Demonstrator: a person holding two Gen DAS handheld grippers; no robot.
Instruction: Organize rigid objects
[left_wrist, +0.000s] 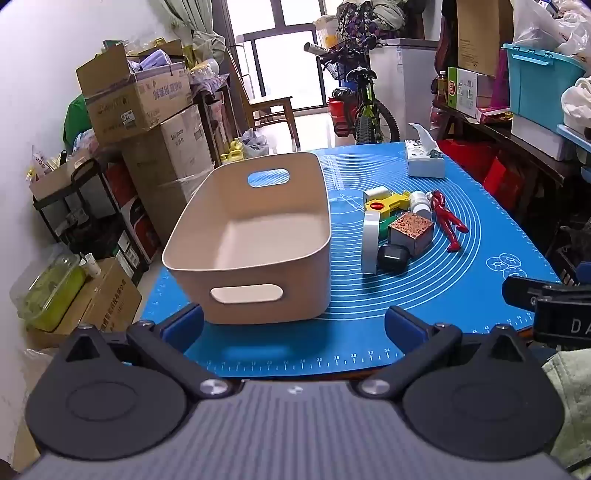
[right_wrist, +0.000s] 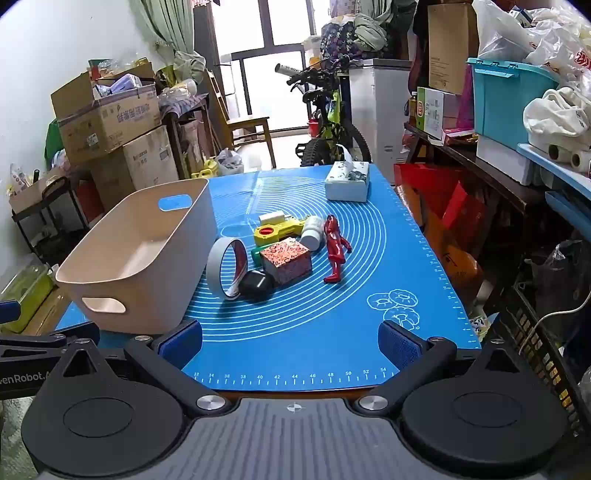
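The blue baking mat (right_wrist: 332, 332) covers the table and fills the lower middle of both views. On it the beige storage bin (left_wrist: 251, 236) stands empty, centre-left in the left wrist view and at the left edge in the right wrist view. The pile of rigid things lies just right of the bin: a roll of grey tape (right_wrist: 225, 267) standing on edge nearest the bin, a patterned box (right_wrist: 286, 260), a red figurine (right_wrist: 334, 249) lying with its long axis running up the frame, away from the claw, a yellow toy (right_wrist: 275, 230), a black case (right_wrist: 256, 286) and a white bottle (right_wrist: 312, 232).

The right claw (right_wrist: 290, 341) is spread wide and holds nothing; the pile sits straight ahead of it, up the frame. The left claw (left_wrist: 293, 325), equally wide and bare, faces the bin instead, so the right one looks better placed for a first pick.
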